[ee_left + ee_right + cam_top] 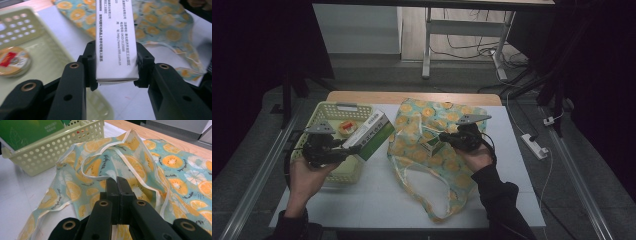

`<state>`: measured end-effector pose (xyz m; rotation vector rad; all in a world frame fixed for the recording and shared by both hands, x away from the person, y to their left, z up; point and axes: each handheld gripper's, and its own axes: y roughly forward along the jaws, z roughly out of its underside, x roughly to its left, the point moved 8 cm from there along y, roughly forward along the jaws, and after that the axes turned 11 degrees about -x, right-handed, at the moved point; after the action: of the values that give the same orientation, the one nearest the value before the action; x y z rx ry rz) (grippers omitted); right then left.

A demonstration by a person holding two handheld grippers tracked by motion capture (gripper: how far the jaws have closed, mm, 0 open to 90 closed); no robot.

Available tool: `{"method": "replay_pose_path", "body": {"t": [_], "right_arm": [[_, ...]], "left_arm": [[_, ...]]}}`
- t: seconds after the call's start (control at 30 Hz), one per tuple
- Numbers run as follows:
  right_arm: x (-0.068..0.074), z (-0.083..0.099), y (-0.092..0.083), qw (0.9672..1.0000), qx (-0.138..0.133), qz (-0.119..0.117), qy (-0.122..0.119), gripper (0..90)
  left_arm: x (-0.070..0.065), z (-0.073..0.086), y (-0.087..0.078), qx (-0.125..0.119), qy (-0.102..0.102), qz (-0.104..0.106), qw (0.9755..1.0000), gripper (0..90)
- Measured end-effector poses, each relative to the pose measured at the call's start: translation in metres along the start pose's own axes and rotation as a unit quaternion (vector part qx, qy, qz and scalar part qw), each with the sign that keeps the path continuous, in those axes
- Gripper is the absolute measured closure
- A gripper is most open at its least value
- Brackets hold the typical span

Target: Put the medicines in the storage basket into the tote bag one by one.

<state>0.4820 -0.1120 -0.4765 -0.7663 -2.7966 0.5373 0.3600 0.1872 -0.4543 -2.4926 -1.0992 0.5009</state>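
Now my left gripper (349, 148) grasps the green-and-white box (373, 134) above the basket (328, 110). My right gripper (443, 138) is clenched on the fruit-print bag (439, 160).

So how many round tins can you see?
1. The tin lies in the basket, beside the box that the left gripper holds. More may hide under that box or inside the bag.

A pale perforated basket (328, 112) on the white table (377, 195), perhaps a round tin (13, 61) inside.
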Motion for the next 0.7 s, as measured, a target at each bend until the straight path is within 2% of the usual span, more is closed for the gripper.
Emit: {"method": "replay_pose_path", "body": {"t": [0.07,0.4,0.63,0.7], "right_arm": [[0.0,0.0,0.0,1.0,0.0,0.0,0.0,89.3],[-0.001,0.0,0.001,1.0,-0.001,0.004,0.001,89.4],[-0.001,-0.001,0.0,1.0,-0.003,0.005,0.001,89.3],[-0.001,-0.001,0.0,1.0,-0.003,0.005,0.0,89.3]], "left_arm": [[-0.006,0.0,0.004,0.001,0.001,0.018,0.9998,61.5],[-0.034,0.003,0.026,0.026,0.017,0.065,0.9974,61.5],[-0.051,0.012,0.048,0.054,0.026,0.101,0.993,61.5],[-0.054,0.015,0.054,0.065,0.03,0.103,0.9921,61.5]]}}
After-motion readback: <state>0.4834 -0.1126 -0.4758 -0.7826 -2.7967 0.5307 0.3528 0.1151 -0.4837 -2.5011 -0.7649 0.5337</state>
